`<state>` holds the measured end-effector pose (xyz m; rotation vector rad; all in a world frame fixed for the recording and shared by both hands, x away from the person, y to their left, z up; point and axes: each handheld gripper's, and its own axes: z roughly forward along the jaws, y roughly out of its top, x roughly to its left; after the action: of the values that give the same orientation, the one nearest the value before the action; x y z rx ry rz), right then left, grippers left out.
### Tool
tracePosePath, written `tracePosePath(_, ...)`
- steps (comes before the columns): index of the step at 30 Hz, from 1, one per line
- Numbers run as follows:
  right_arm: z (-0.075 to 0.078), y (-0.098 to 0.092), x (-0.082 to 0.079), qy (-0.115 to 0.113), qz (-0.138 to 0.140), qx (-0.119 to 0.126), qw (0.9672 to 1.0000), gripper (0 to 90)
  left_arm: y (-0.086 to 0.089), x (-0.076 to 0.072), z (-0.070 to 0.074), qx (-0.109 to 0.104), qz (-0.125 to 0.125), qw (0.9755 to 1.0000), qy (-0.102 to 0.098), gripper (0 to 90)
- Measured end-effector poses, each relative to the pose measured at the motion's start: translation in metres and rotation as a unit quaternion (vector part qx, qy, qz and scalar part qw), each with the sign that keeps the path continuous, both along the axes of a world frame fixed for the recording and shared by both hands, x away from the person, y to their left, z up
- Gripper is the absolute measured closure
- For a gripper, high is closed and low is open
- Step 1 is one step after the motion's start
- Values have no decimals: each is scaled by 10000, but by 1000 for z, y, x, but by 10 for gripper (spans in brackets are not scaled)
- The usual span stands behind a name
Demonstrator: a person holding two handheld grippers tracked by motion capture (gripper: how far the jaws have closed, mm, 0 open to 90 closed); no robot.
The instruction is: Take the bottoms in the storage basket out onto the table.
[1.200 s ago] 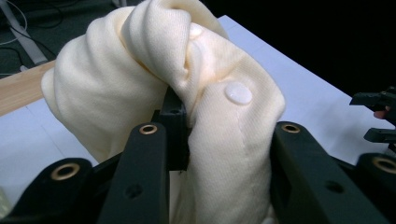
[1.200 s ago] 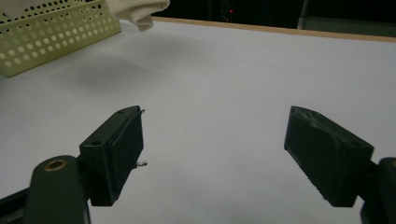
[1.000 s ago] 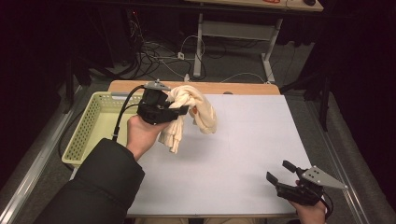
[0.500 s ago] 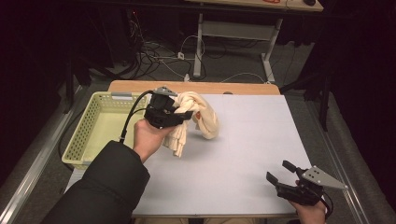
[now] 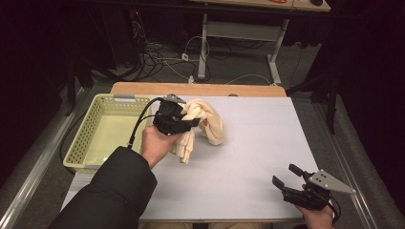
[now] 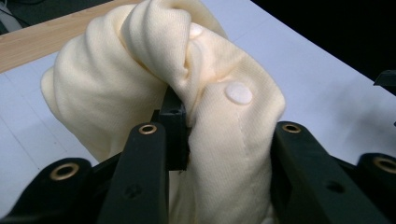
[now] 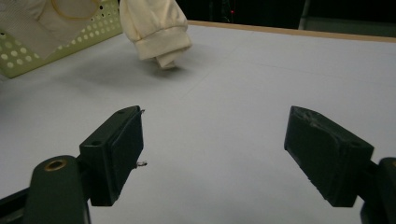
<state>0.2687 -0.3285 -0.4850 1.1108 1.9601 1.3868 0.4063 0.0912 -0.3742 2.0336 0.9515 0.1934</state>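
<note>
One garment: I have a bunched cream-yellow knitted cloth garment with round white buttons (image 5: 203, 125) in hand, over the near-left part of the pale grey counter (image 5: 258, 157), beside the pale green perforated plastic basket (image 5: 90, 138); one cuffed end hangs to the surface or just above it, I cannot tell which.
Progress: the garment is out of the basket and over the counter, as I judge it; laying it down and spreading or folding it is not yet done.
Left gripper (image 6: 224, 126): my jaws are partly closed and clenched on a thick fold of the fabric; the left gripper view has the cloth packed between them, a button just above.
Right gripper (image 5: 292, 177): my jaws stand wide apart, released, with nothing between them; it sits at the near-right corner of the counter, well apart from the garment.
Left to do: I judge the cloth must come down flat, and the right gripper will likely have to take a second edge.
</note>
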Motion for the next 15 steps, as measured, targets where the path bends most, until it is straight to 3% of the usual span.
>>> tracePosePath(11,0,0,0,1,7,-3,10000,201,-3,4,-23,67,71,9998,192,654)
tracePosePath(15,0,0,0,7,10,-1,10000,201,-5,4,-32,179,89,9994,274,648)
